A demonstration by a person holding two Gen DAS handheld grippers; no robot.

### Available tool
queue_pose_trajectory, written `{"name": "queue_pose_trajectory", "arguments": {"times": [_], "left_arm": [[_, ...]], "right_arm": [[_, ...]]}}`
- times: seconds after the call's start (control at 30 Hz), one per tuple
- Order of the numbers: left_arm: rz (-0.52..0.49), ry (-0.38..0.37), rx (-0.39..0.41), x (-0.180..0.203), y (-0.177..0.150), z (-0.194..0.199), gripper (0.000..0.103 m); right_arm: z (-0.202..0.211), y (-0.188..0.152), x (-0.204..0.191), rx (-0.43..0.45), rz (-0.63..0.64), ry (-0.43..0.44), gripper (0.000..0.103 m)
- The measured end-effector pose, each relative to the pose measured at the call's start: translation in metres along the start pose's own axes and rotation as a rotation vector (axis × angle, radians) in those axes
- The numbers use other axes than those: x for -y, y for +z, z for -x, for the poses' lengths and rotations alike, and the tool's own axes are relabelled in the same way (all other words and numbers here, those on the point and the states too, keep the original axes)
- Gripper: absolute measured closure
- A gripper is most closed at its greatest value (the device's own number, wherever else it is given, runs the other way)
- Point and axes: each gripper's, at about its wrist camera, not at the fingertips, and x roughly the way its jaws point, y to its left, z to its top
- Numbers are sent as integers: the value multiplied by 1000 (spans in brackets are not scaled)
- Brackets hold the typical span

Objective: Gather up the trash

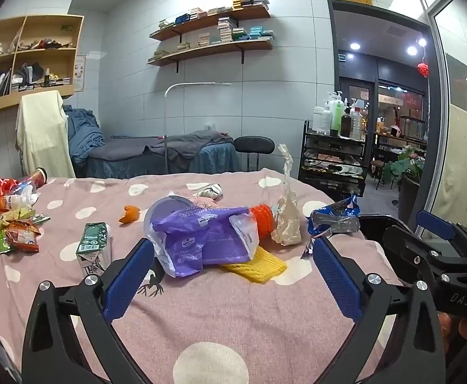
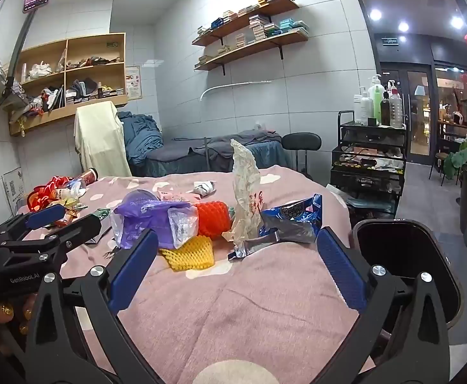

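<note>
Trash lies on a pink dotted bed cover (image 1: pixel 220 313). In the middle are a purple plastic bag (image 1: pixel 201 236), a yellow foam net (image 1: pixel 256 267), an orange foam net (image 1: pixel 264 220), a crumpled paper bag (image 1: pixel 286 217) and a blue snack wrapper (image 1: pixel 336 217). My left gripper (image 1: pixel 232 265) hovers open just before the purple bag, holding nothing. My right gripper (image 2: pixel 236 265) is open too, short of the yellow net (image 2: pixel 190 252) and the blue wrapper (image 2: pixel 294 220). A black bin (image 2: pixel 403 256) stands beside the bed at the right.
A green carton (image 1: pixel 94 246), an orange peel (image 1: pixel 129 214) and a heap of snack wrappers (image 1: pixel 12 224) lie to the left. A white wad (image 1: pixel 211 190) sits farther back. Behind are a massage bed (image 1: pixel 169 153), a stool (image 1: pixel 254 145) and a bottle cart (image 1: pixel 336 147).
</note>
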Motion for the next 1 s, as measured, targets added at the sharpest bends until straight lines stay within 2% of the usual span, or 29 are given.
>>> {"name": "queue_pose_trajectory", "arguments": {"times": [0.07, 0.27, 1.0], "left_arm": [[5, -2, 12, -4, -1, 0, 5], [-15, 8, 22, 5, -2, 2, 5], [-5, -5, 12, -2, -3, -2, 5]], "right_arm": [[-2, 0, 0, -24, 1, -4, 5], [-2, 0, -1, -14, 3, -2, 5], [-10, -1, -5, -31, 12, 12, 5]]}}
